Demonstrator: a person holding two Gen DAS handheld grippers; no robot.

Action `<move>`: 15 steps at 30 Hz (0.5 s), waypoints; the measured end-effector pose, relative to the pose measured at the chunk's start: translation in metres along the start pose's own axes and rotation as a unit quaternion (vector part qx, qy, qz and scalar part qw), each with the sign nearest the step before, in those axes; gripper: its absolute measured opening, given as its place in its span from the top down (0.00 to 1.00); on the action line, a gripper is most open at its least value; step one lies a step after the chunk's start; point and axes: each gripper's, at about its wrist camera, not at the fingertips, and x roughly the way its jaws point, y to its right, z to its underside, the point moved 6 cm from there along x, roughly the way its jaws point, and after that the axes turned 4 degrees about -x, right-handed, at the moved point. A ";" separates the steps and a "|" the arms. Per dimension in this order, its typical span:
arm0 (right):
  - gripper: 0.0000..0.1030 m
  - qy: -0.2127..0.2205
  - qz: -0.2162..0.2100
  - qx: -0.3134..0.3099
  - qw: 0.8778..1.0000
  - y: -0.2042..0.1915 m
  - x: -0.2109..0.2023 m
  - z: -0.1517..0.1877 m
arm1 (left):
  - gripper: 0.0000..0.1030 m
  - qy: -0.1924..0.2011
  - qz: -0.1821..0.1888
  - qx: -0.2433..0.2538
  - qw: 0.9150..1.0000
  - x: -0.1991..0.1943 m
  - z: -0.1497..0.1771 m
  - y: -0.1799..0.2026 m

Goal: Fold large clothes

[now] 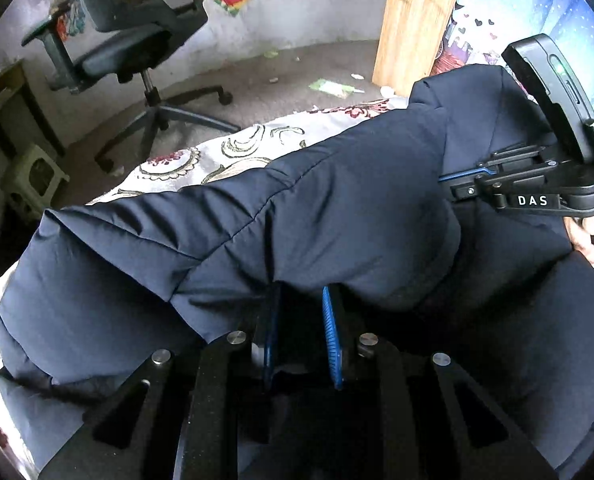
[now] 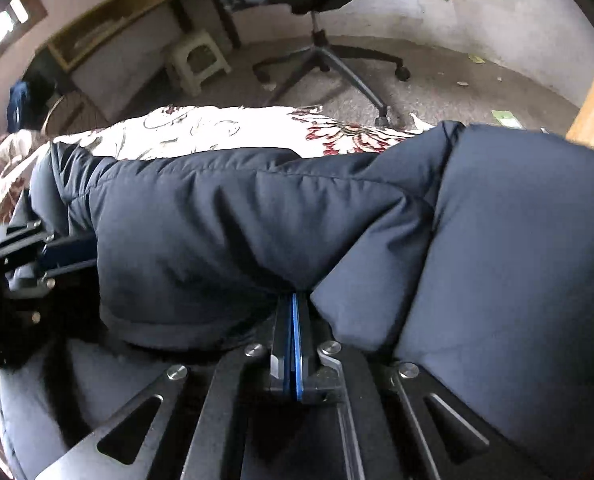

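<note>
**Desk:** Where did the jacket (image 1: pixel 337 208) lie, and what held it?

**Field:** We saw the dark padded jacket spread on a bed with a flowered cover (image 1: pixel 201 160), one thick fold bulging across its middle. Our right tongs (image 2: pixel 293 320) were clenched, pads pressed together with their tips buried under the fold's edge; whether cloth sat between them we could not tell. Our left tongs (image 1: pixel 301 320) stood narrowly apart with the fold's edge over the tips, seemingly pinching padding, though the contact was hidden.

**Desk:** How should the step go?

**Field:** We judged both grips should bite deep into the padding, level with each other, so the fold carries over evenly without slipping.

**Desk:** And the pose?

**Field:** Both pointed steeply down at the jacket, side by side; a hand (image 1: pixel 589 236) gripped the right handle.
</note>
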 end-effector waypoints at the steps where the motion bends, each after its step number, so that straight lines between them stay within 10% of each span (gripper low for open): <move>1: 1.00 0.005 0.004 -0.001 1.000 0.000 0.000 -0.001 | 0.82 0.005 -0.003 0.002 1.000 0.000 0.000 0.001; 15: 1.00 0.030 0.048 -0.006 0.998 -0.011 0.004 -0.003 | 0.82 0.027 -0.046 0.018 0.998 -0.008 0.002 0.014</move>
